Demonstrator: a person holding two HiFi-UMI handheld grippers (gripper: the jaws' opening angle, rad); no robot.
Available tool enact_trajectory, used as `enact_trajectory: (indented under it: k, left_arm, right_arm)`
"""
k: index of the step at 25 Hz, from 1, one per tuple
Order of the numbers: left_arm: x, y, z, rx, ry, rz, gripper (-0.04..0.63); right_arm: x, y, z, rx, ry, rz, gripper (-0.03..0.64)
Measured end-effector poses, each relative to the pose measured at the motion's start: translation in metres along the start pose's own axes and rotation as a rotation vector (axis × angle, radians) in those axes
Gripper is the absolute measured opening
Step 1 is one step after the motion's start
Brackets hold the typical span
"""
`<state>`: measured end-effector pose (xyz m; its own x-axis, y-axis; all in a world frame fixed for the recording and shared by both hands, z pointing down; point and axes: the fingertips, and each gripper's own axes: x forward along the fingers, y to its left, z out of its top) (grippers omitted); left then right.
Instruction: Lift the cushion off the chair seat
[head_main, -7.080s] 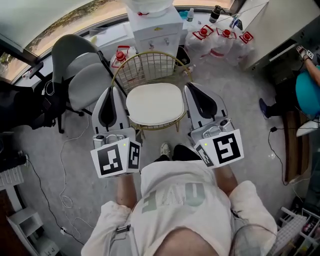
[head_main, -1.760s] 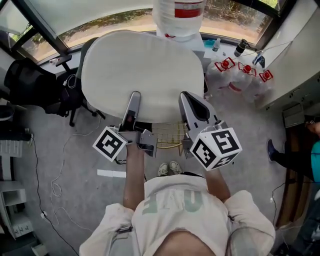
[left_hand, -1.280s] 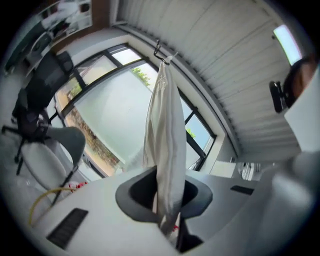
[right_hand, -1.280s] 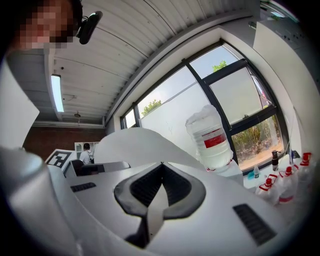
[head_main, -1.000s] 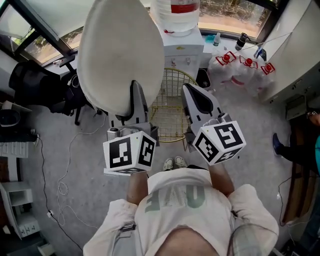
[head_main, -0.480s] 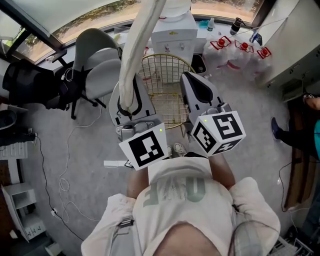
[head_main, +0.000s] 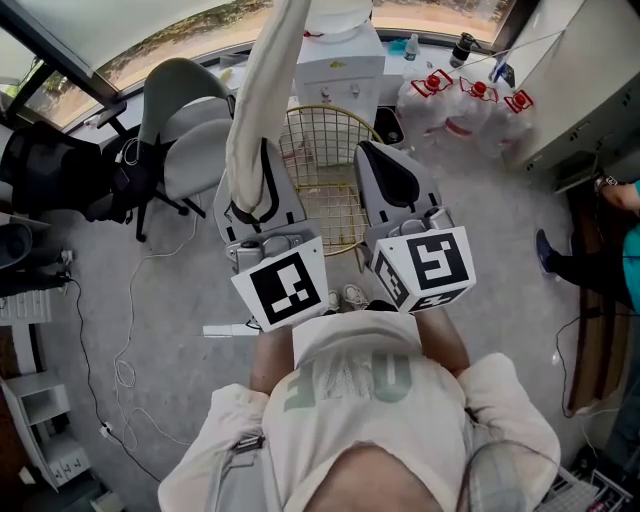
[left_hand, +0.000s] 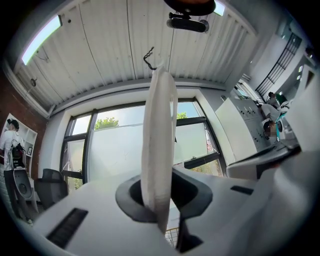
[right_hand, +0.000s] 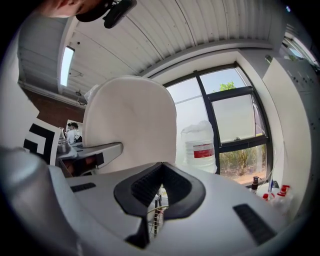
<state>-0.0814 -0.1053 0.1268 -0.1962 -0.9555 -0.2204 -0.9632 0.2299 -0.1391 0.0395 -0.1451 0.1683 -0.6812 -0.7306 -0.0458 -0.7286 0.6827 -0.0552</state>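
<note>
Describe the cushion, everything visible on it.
The cushion is a cream, rounded seat pad, thin and soft-looking, with a plain fabric cover. It stands upright on edge, edge-on to the head view, its broad face turned toward the right gripper view. The left gripper is clamped on its lower rim; nothing else touches it. It is up off the gold wire chair, whose seat is bare.

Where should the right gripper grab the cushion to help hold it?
Probably the thin lower rim, beside where the left gripper pinches it, coming from the near side the same way. The cushion stands upright, broad face toward the right gripper, so only the rim would fit between its jaws.
</note>
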Motion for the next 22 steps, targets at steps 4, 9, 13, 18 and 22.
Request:
enact_trajectory:
  k: [4, 9, 13, 18, 22]
  left_arm:
    - [-0.001, -0.002, 0.005, -0.002, -0.013, -0.005, 0.049]
    - [-0.002, 0.001, 0.007, -0.007, -0.015, -0.009, 0.049]
    - [0.0, 0.003, 0.006, -0.017, -0.015, -0.006, 0.051]
    - [0.002, 0.004, 0.003, -0.009, -0.014, -0.002, 0.05]
    - [0.005, 0.006, 0.003, -0.016, -0.009, -0.008, 0.049]
  right_arm:
    - [-0.001, -0.001, 0.005, -0.019, -0.014, -0.009, 0.015]
    - [0.001, 0.0, 0.008, -0.029, -0.024, -0.011, 0.015]
    - [0.004, -0.001, 0.009, -0.042, -0.024, -0.013, 0.015]
    - [0.008, 0.001, 0.008, -0.037, -0.027, 0.001, 0.015]
    - [0.012, 0.004, 0.005, -0.026, -0.017, 0.012, 0.015]
